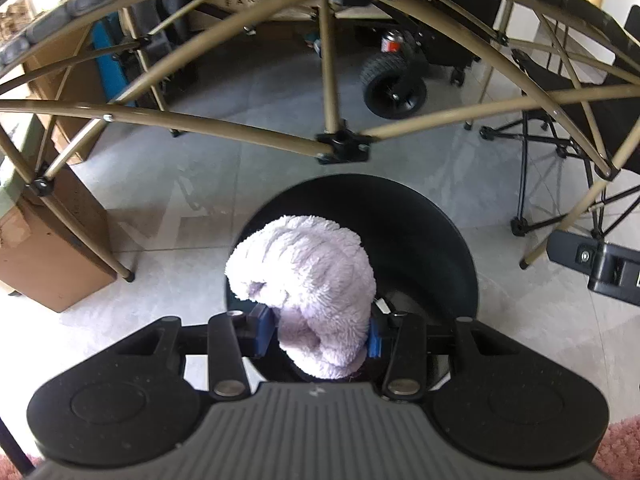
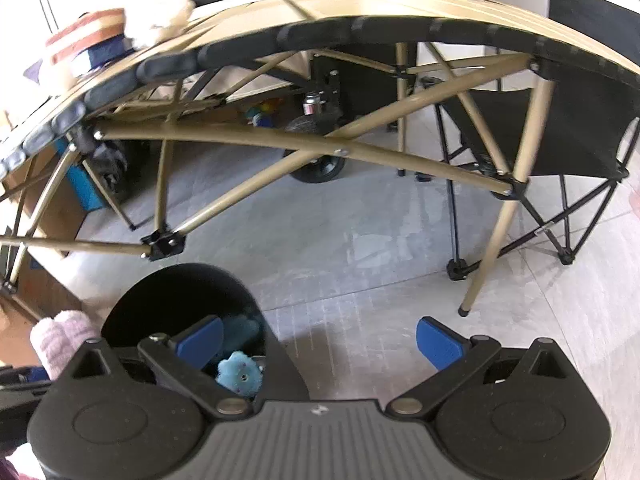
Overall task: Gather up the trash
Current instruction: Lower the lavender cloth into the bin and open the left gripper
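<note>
The fluffy pale-lilac fabric bundle (image 1: pixel 308 292), which I took to be the piece of trash in hand, showed in the left wrist view clamped between the blue pads of the left gripper (image 1: pixel 316 338), the jaws part-closed and pressing into its lower half from about nine and three o'clock. The bundle rose toward twelve o'clock from the pads and hung directly over the mouth of the round black plastic bin (image 1: pixel 432 248), whose rim curved around it from ten o'clock through to four. Beyond the bin, at twelve o'clock, stood the tan metal-tube frame of a folding table (image 1: pixel 328 80), and the tip of the other tool (image 1: pixel 600 264) showed at three o'clock. By my judgement this item was carried to the bin but not yet dropped; letting go was what remained for it. In the right wrist view the right gripper (image 2: pixel 320 340) stood wide open with nothing between its blue pads (image 2: pixel 438 342), only pale floor tiles behind the gap. The same bin (image 2: pixel 132 300) lay at nine to ten o'clock of that gap, just beside the left pad, and inside it a light-blue knobbly item (image 2: pixel 239 372) already rested, so at least one thing appeared collected. The lilac bundle (image 2: pixel 60 336) peeked in at nine o'clock, near the bin's edge. On the tabletop at eleven o'clock sat a blurred cream fluffy object (image 2: pixel 160 4); whether it also counted as trash I could not tell.
</note>
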